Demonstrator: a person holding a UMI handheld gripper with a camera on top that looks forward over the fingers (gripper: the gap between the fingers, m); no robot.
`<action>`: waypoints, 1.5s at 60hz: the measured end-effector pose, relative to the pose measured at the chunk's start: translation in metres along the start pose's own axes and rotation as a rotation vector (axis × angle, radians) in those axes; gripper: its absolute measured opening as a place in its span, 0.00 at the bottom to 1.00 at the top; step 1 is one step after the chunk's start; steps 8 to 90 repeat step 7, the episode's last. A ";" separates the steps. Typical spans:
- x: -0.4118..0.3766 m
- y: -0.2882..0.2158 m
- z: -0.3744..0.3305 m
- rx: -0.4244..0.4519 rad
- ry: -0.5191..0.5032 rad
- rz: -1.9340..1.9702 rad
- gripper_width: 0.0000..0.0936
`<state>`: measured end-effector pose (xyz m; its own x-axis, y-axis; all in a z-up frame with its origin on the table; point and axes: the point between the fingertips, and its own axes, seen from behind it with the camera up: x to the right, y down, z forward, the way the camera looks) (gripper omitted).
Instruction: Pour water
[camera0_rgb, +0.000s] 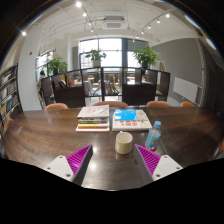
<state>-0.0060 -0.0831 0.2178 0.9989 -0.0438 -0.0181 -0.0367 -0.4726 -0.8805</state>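
A pale cream cup (123, 142) stands on the dark wooden table (50, 130), just ahead of my fingers and a little toward the right one. A clear plastic water bottle (154, 135) with a blue label stands to the right of the cup, just beyond my right finger. My gripper (113, 160) is open and empty, its magenta pads (80, 157) spread wide apart low over the table. Nothing is between the fingers.
A stack of books (93, 117) lies beyond the cup on the left, and a book with a blue cover (130, 117) lies on the right. Chairs (158, 104) line the table's far edge. Potted plants (146, 55) stand by the windows.
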 end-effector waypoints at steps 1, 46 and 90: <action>0.000 -0.001 0.000 0.000 0.001 0.004 0.92; -0.001 -0.005 -0.002 0.002 0.004 0.024 0.91; -0.001 -0.005 -0.002 0.002 0.004 0.024 0.91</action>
